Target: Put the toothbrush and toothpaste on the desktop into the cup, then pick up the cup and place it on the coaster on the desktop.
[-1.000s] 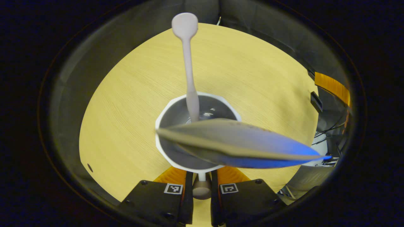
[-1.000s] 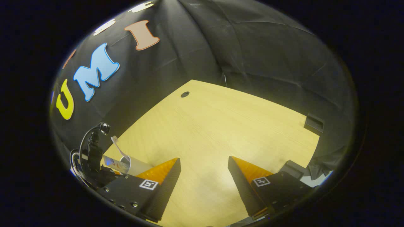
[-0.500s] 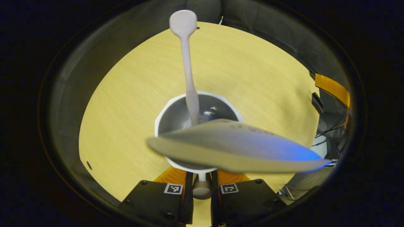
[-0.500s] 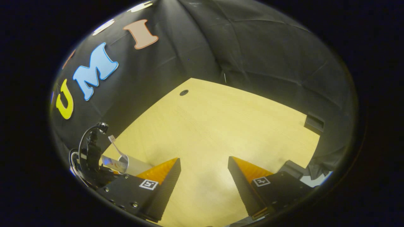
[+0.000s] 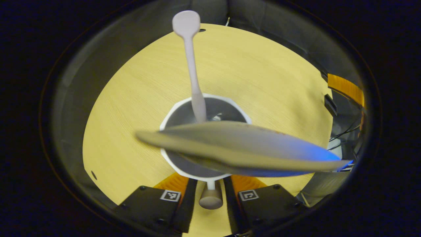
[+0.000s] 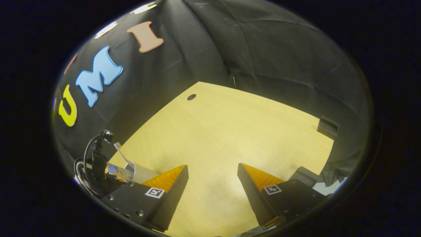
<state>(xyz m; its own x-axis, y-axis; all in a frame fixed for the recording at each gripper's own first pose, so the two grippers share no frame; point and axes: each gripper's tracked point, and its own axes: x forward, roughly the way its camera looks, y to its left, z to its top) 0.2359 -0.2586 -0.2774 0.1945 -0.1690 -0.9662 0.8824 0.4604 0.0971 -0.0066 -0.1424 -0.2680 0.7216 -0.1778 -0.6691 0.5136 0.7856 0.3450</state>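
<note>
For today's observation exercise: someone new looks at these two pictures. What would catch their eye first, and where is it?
In the left gripper view, a white cup stands at the middle of the pale wooden desktop, with a toothpaste tube lying across its mouth and a toothbrush rising out of it. The cup's handle sits between the left gripper fingers. In the right gripper view, the right gripper hangs open over bare desktop.
</note>
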